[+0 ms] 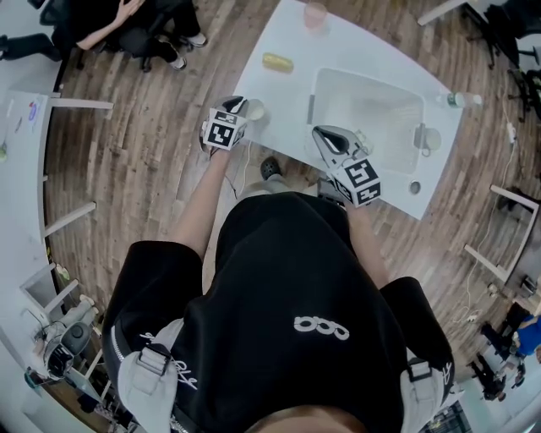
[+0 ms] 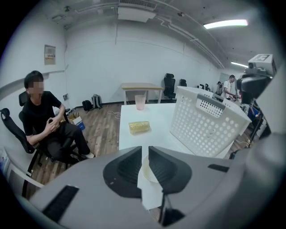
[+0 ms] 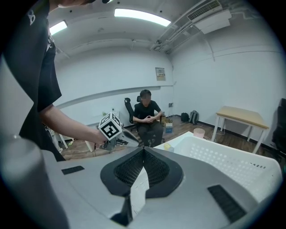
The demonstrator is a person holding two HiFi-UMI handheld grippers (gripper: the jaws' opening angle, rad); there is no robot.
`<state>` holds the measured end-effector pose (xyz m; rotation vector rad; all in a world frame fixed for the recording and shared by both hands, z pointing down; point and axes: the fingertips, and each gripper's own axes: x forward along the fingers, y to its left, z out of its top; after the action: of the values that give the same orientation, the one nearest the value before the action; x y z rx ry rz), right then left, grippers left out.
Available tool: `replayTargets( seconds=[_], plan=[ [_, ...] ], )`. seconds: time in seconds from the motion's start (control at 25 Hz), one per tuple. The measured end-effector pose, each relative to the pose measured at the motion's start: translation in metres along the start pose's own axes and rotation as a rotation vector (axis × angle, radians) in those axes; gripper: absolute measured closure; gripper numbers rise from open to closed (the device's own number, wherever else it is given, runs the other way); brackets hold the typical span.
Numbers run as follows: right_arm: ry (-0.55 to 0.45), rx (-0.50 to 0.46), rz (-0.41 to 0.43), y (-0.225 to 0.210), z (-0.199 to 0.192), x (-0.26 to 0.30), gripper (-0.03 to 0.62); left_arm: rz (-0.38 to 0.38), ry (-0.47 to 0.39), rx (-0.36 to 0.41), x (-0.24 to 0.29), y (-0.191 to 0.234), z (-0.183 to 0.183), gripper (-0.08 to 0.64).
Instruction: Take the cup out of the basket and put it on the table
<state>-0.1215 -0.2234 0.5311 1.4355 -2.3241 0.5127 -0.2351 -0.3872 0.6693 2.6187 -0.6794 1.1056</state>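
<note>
Bare left forearm and right forearm extended forward from torso. Jaws of left gripper slightly apart, narrow gap, gripping nothing; pointing obliquely down. Jaws of right gripper closed together, empty.

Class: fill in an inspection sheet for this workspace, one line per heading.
Surface: white table on a wood floor.
Job's things: white basket on the table; cream cup upright at the table's corner, outside the basket.
Clutter: yellow roll, pink cup, bottle.
Grippers: left gripper, jaws slightly apart over the cream cup, no grip seen; right gripper shut, empty, by the basket.
Cables: white cable on the floor.
Surroundings: seated person, office chairs, desks.
</note>
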Motion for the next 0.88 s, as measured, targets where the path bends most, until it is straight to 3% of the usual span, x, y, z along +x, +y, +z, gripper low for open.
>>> replayTargets(
  seconds=[0.32,0.68,0.88],
  plan=[
    [-0.033,-0.003,-0.016,-0.014,-0.006,-0.039,0.568,0.028,-0.201,0.018,-0.077,-0.042,0.069,0.523],
    [-0.048,-0.004,-0.044,-0.046,-0.029,-0.108,0.568,-0.112,-0.334,0.089,-0.09,-0.165,0.149,0.546],
    [-0.056,0.01,-0.064,-0.066,-0.045,-0.151,0.568,-0.161,-0.348,0.144,-0.082,-0.23,0.171,0.551]
  ],
)
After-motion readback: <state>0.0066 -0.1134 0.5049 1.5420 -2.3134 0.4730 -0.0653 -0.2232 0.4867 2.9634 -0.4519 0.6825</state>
